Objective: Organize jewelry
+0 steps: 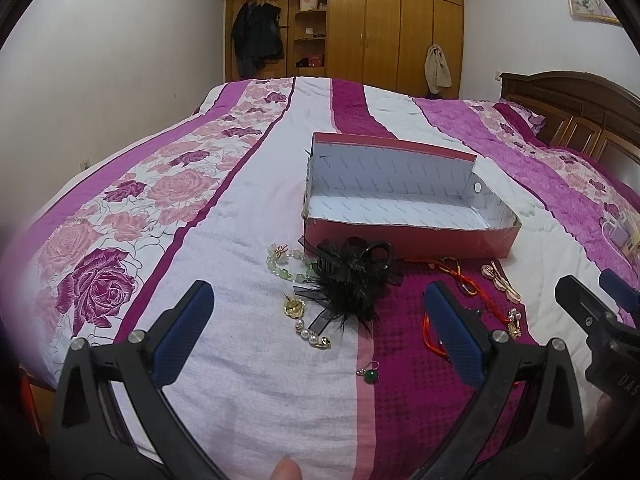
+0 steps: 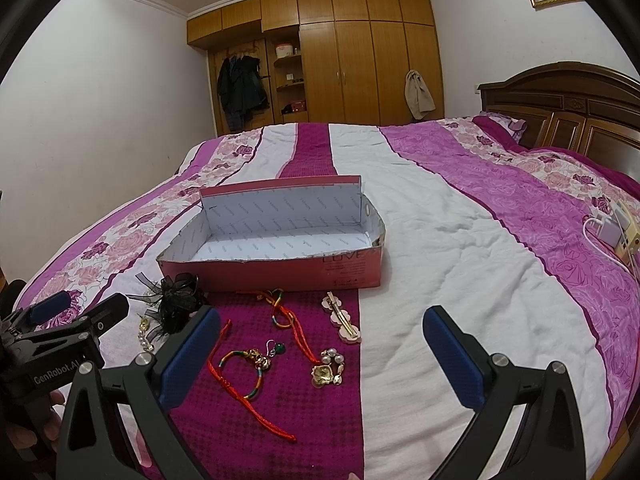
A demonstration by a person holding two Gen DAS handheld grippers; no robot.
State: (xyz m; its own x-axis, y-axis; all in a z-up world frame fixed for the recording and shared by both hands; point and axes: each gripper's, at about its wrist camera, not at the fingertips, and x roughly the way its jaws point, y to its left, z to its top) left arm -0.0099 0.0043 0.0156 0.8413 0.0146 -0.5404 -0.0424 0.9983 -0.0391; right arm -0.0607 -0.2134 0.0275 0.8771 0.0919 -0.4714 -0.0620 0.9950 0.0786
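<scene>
An open red box [image 1: 408, 236] [image 2: 272, 276] with a white lining lies empty on the bed. In front of it are a black feathered hair clip [image 1: 352, 272] [image 2: 176, 300], a green bead bracelet [image 1: 286, 266], a gold and pearl brooch [image 1: 298, 312], a green earring [image 1: 370, 374] [image 2: 276, 348], red cord bracelets [image 2: 244, 372], a pink hair clip [image 2: 342, 318] and a pearl brooch [image 2: 328, 368]. My left gripper [image 1: 320, 332] stands open just short of the black clip. My right gripper [image 2: 320, 352] is open above the cord bracelets and pearl brooch. Nothing is held.
The bed [image 2: 460, 248] carries a pink, white and purple floral quilt. A power strip with chargers [image 2: 618, 228] lies at its right edge. A wooden headboard [image 2: 560, 104] is on the right and a wardrobe [image 2: 352, 56] stands against the far wall.
</scene>
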